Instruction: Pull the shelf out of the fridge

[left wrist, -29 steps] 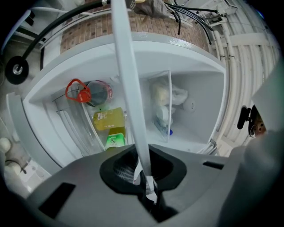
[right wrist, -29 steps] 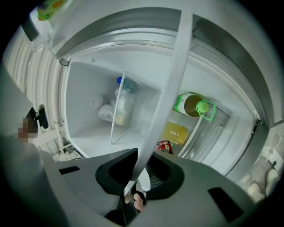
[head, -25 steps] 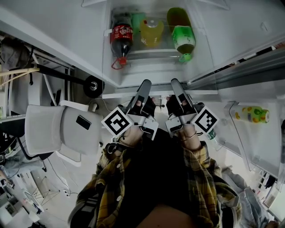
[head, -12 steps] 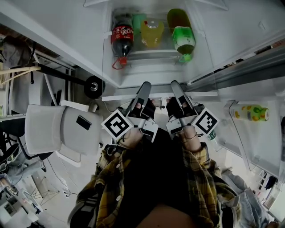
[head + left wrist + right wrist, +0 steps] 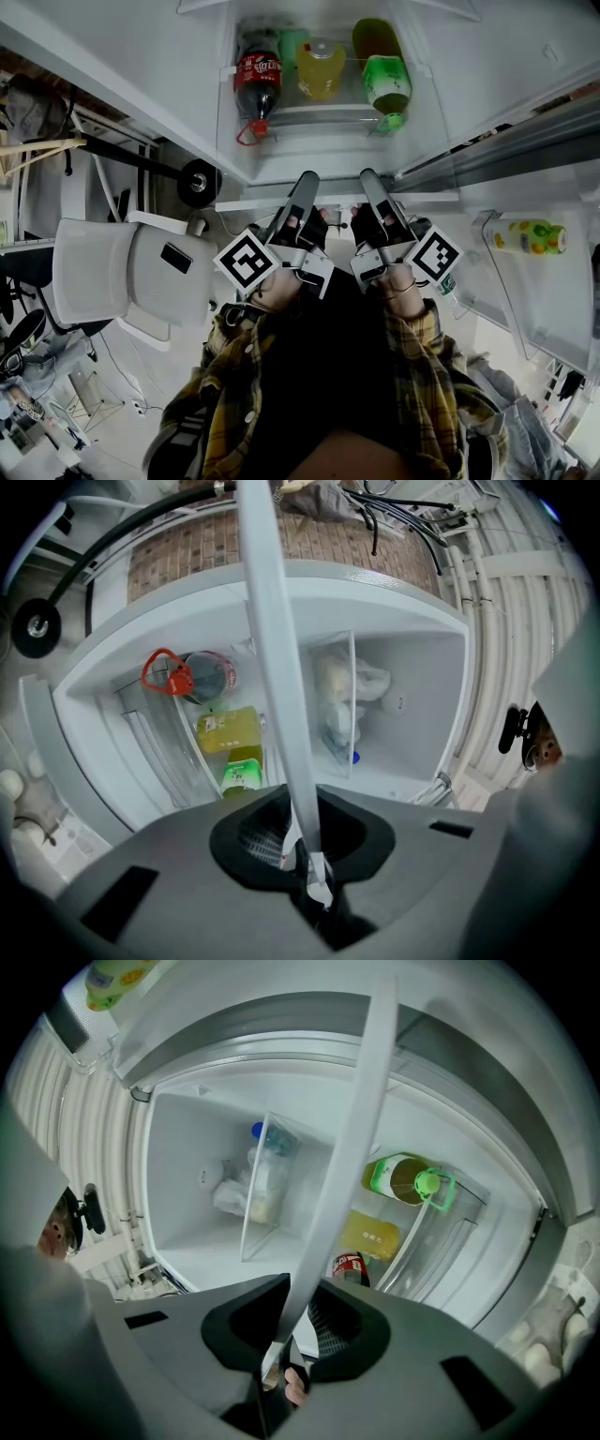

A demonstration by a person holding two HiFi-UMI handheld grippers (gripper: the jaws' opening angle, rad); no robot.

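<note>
Over the fridge, head view: I look down into the open fridge [image 5: 487,66]. Both my tools reach the white front edge of the shelf [image 5: 246,201]. The left gripper [image 5: 307,180] and the right gripper [image 5: 368,178] sit side by side near the middle of that edge.
Shelf place, head view: the shelf sits in the fridge, and its ends are close to the side walls. Past the edge lie a cola bottle [image 5: 256,80], a yellow bottle [image 5: 320,67] and a green bottle [image 5: 384,80].
Left gripper view: the left gripper [image 5: 302,841] has narrow jaws. They pinch the white edge of the shelf [image 5: 272,649], which runs up between them.
Right gripper view: the shelf [image 5: 347,1147] edge runs between the jaws of the right gripper [image 5: 281,1335] too. They are narrow and hold it, but they are opening a little.
Done: I think the grab is made on both sides.
Left to do: the pull itself. The shelf looks mostly inside, and I cannot tell if it has slid at all.
Watch out: I would squeeze the right side tight again before I pull.
</note>
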